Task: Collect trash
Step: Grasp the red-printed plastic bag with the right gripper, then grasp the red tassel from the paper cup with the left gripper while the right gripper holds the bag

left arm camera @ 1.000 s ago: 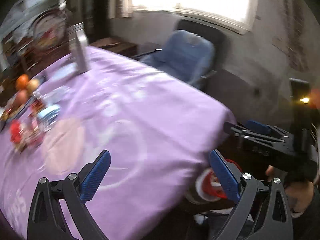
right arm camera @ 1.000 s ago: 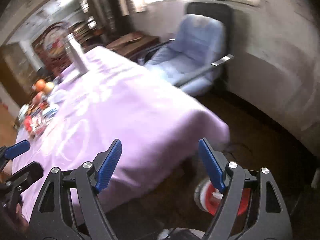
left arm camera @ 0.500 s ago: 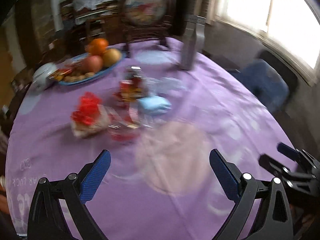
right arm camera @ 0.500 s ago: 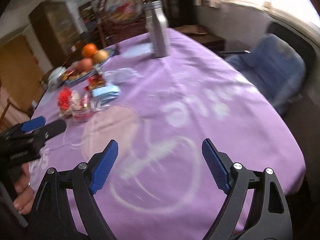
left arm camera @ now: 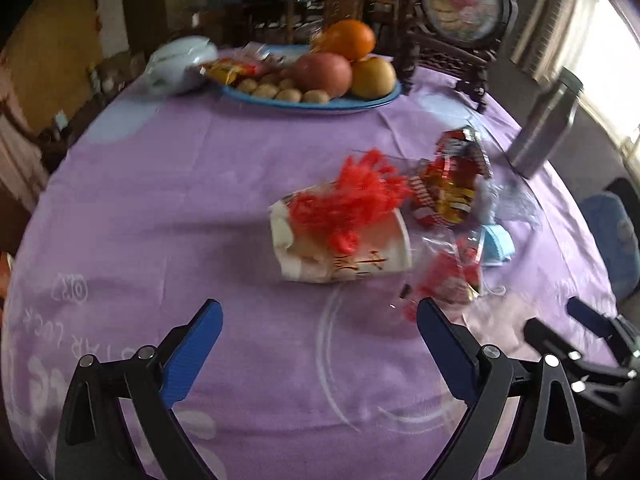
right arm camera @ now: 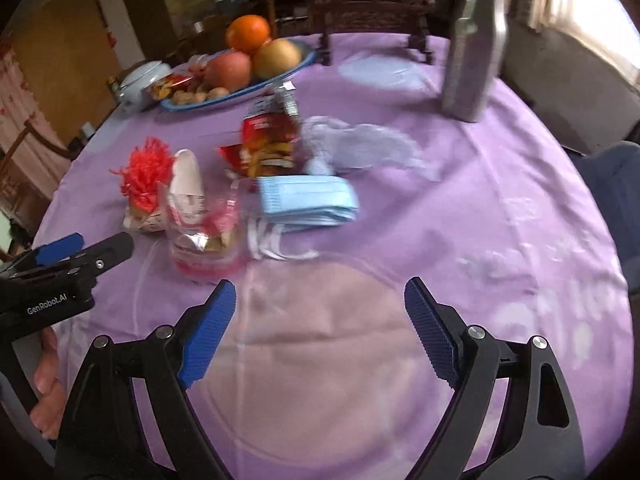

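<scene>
Purple cloth (left arm camera: pixel 168 208) covers the round table; trash lies in a loose cluster at its middle. Paper cup (left arm camera: pixel 344 248) lies on its side, crushed, with red shreds (left arm camera: pixel 356 196) spilling over its top. Just right of it: a red snack wrapper (left arm camera: pixel 452 184), a clear plastic bag (right arm camera: pixel 360 146), a stack of blue masks (right arm camera: pixel 306 200) and a clear cup (right arm camera: pixel 204 240) holding wrappers, blurred. Behind the trash, a blue plate (left arm camera: pixel 312 102) carries an orange (left arm camera: pixel 348 40), an apple (left arm camera: pixel 324 72), a yellow fruit, small brown nuts and snack packets. White lidded bowl (left arm camera: pixel 180 62) sits left of the plate; steel flask (right arm camera: pixel 476 44) stands upright at the far right. Left gripper (left arm camera: pixel 318 346) hovers low over the cloth, jaws wide, nothing between them, the paper cup just ahead. Right gripper (right arm camera: pixel 320 320) likewise wide and empty, near the clear cup and masks. Both point toward the cluster, side by side.
</scene>
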The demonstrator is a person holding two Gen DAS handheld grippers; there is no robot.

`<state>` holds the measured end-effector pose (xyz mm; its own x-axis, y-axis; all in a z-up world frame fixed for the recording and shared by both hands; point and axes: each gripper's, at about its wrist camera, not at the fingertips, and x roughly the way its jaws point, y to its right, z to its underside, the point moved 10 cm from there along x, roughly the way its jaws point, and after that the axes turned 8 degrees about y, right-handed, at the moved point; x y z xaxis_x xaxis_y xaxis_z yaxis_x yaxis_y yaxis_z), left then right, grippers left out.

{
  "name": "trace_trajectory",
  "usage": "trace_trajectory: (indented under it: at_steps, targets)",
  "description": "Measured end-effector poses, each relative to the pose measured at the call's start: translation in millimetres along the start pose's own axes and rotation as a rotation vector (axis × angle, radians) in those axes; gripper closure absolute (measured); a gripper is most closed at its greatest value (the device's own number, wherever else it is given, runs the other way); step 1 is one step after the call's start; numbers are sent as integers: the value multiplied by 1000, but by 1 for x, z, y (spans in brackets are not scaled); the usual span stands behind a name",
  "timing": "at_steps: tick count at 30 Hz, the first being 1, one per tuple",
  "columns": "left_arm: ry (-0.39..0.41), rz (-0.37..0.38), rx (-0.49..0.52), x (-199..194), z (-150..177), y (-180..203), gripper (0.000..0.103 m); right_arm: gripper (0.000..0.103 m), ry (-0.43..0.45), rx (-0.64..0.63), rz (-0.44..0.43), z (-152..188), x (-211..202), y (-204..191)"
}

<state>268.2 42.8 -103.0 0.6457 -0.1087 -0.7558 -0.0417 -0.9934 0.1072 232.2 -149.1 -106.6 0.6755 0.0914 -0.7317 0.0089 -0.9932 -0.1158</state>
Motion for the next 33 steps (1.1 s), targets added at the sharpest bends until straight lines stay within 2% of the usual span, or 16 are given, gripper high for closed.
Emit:
trace_trajectory:
  at_steps: [3,7,10,13,16,17,18,21,25,30,31,33]
  targets:
    - [-27,45,-103,2,1,-14,8,20,-13,-29,-48,0,15,-25]
    - [-10,-50,-155,3,-3,-38,8,21,-5,-52,-106,-4,24,-60]
    - [-16,-72,-204,4,-4,-51,8,23,18,-84,-91,-11,29,-78]
    - [-21,-93,-254,6,-5,-64,8,34,4,-121,-19,-13,43,-83]
    - [-31,-81,-269,9,-7,-67,8,46,-32,-103,-25,-10,58,-86]
    - [-34,-80,-275,9,-6,-68,8,56,-30,-99,-26,-9,59,-86]
    - [-36,-80,-281,9,-6,-69,8,72,-24,-92,-31,-10,58,-86]
    - [-47,-81,-277,12,-5,-68,8,76,-8,-69,-64,-11,43,-86]
    - [-36,-85,-257,11,-5,-64,8,76,43,-75,-107,-8,5,-80]
    - [55,-87,-230,2,-18,-57,8,76,69,-43,-154,7,-37,-56]
    - [65,-71,-218,1,-21,-52,8,76,69,-34,-153,13,-43,-48]
    - [67,14,-185,1,-25,-35,8,76,67,-17,-158,20,-50,-38]
